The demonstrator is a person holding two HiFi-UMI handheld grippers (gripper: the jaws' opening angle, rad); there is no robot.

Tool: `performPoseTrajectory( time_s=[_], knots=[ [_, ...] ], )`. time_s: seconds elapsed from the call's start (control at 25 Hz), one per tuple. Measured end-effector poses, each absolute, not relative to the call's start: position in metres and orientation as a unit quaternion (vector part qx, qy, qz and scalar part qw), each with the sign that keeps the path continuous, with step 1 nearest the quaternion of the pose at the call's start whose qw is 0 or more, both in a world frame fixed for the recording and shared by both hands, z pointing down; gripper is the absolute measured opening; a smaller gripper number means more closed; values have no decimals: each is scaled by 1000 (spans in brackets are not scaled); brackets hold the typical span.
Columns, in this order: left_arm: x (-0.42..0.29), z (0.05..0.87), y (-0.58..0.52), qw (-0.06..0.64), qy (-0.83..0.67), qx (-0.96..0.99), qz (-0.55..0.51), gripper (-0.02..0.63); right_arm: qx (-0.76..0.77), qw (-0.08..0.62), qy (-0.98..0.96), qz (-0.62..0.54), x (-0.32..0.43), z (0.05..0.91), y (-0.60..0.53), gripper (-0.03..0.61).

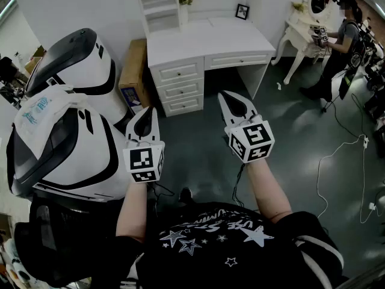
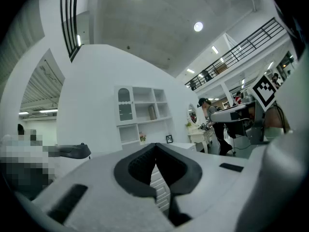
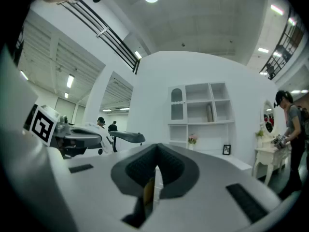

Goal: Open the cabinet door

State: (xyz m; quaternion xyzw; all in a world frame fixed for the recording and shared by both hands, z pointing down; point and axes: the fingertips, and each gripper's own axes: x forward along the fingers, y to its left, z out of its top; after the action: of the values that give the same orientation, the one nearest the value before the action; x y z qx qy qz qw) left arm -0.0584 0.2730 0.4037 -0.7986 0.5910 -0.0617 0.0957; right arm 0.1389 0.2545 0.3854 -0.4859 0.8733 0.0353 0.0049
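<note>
A white desk (image 1: 207, 38) with drawers stands ahead of me. On its left end sits a white shelf unit (image 1: 157, 5). The unit's small arched glass cabinet door (image 2: 125, 105) is at its upper left and looks closed; the right gripper view shows that door (image 3: 177, 104) too. My left gripper (image 1: 144, 116) and right gripper (image 1: 231, 101) are held level side by side over the dark floor, well short of the desk. Both have their jaws together with nothing between them. Past the left gripper's (image 2: 155, 151) tips I see the desk drawers (image 2: 159, 182).
Two large white-and-black machines (image 1: 66, 131) crowd my left side. A cardboard box (image 1: 133, 71) stands between them and the desk. At the far right a person (image 1: 343, 41) stands by a white vanity table (image 1: 301, 32). Cables (image 1: 337, 155) trail over the floor on the right.
</note>
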Motion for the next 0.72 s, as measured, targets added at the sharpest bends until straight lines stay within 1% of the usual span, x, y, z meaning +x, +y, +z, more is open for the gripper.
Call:
performPoseTrajectory(
  time_s=[0.28,0.56,0.72],
  knots=[
    [-52,414,269,46,578,-813,-50,8,-496,-3,867,58,144,386,255,5],
    [-51,443,255,5,555,-830,-52,9,-511,-8,858,40,146,407,252,5],
    [-58,455,240,-42,520,-853,-27,11,-517,-14,856,29,136,414,234,5]
  ],
)
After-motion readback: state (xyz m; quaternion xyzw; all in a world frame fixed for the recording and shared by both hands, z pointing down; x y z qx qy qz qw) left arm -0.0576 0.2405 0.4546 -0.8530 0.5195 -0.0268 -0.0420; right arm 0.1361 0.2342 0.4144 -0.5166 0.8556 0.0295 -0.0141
